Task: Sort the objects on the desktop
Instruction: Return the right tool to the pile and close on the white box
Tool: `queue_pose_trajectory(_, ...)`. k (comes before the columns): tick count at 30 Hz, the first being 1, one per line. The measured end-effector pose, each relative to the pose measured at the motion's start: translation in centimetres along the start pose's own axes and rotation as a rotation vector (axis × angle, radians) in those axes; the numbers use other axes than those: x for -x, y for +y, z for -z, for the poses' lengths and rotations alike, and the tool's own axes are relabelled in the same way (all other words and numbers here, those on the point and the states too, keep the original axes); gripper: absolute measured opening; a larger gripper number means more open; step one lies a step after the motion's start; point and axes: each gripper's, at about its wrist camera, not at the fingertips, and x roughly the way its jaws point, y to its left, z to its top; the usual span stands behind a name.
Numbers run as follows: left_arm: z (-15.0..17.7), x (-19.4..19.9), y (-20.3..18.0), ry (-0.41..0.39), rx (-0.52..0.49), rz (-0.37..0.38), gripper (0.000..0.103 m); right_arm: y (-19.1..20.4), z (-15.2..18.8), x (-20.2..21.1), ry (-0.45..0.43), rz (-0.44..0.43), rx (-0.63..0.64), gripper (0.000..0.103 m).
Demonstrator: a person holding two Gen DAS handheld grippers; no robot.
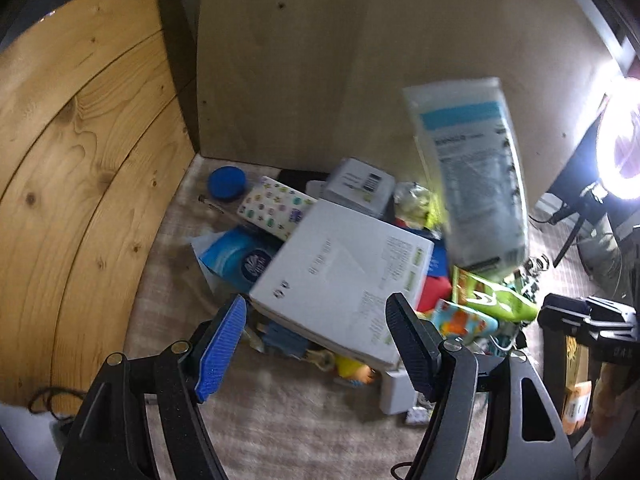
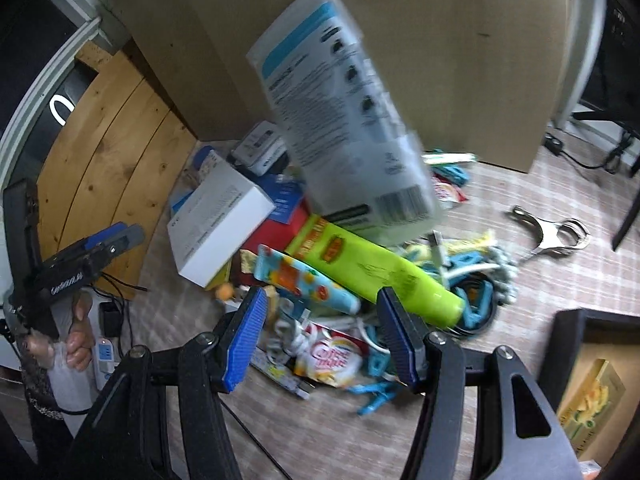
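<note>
Blurred pouch (image 2: 344, 120) airborne above pile, beyond right fingers (image 2: 244, 340).

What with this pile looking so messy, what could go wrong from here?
The blurred blue-white packet is above the pile, held by neither the left claw nor the right claw, both open; it may land and scatter the green tube. The white box lies tilted on other items and could slide when neighbours are pulled.

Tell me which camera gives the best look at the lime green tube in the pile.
The right wrist view. There the green tube lies nearly whole across the pile's middle, just beyond the open right gripper. The left wrist view catches only part of it at the pile's right edge, under a blurred clear packet.
</note>
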Motion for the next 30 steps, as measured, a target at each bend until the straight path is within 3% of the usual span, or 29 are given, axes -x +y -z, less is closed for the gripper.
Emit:
queue_pose_trajectory(15, -3.1, -6.3, 3.3, 0.062, 0.048, 0.062, 0.075, 4.8, -4.3, -7.0, 0.067, -0.072, -0.054, 0.056)
queue_pose_trajectory(25, -1.5, -8.2, 2.6, 0.129, 0.018, 0.204, 0.073, 6.0, -5.6, -10.9, 0.122, -0.142, -0.122, 0.053)
queue_pose_trajectory(30, -0.1, -7.3, 1.0, 0.112, -0.036, 0.198, 0.071, 6.3, -5.4, -12.1, 0.144, -0.150, -0.127, 0.045)
